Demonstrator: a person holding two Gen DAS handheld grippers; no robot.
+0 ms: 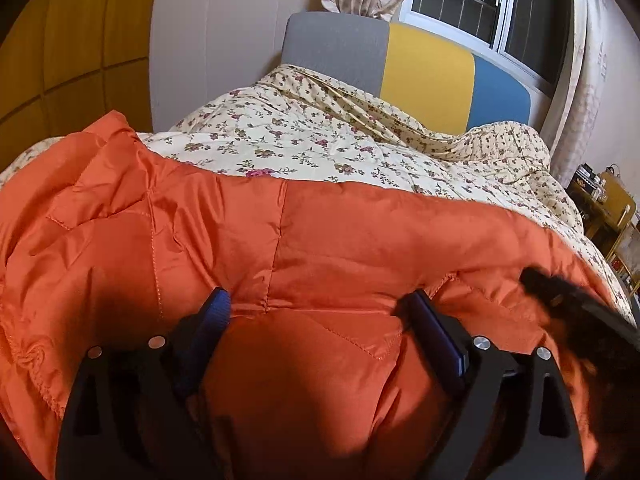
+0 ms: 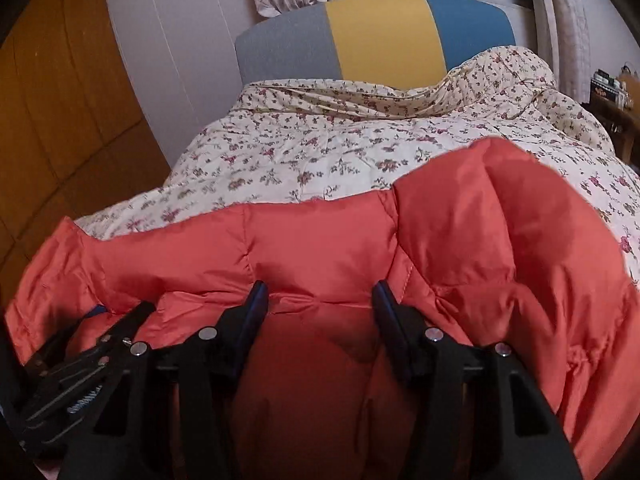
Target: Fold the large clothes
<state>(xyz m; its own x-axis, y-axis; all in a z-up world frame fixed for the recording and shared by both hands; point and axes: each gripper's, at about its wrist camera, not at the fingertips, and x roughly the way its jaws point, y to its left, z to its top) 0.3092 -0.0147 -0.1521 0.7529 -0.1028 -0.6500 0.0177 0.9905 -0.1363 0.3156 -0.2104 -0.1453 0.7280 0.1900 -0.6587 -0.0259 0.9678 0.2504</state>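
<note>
An orange quilted jacket (image 1: 304, 240) is spread across the near part of a bed, over a flowered quilt (image 1: 320, 148). It is seen from low down by both wrist cameras, so it fills the lower half of each view.

The left tool (image 1: 320, 304) is held wide, with its blue-padded fingers (image 1: 214, 320) pressed into the puffy cloth on either side of a stitched seam. No cloth is seen pinched between them; a broad bulge of jacket sits in the gap. The right tool (image 2: 320, 296) is likewise held wide, its fingers (image 2: 256, 304) straddling a quilted panel close to the near edge.

The two tools are set side by side: the right one appears as a dark blur at the right edge of the left view, and the left one is seen at the lower left of the right view. This placement is judged to be meant for taking the near edge at two points, so that the bulky garment can be lifted evenly and carried over toward the headboard (image 2: 376, 36).

At the right, a mound of the jacket (image 2: 500, 208) is raised, perhaps a sleeve or hood; which cannot be told. The filling is thick and slippery-looking, so a deep bite would probably be needed.
</note>
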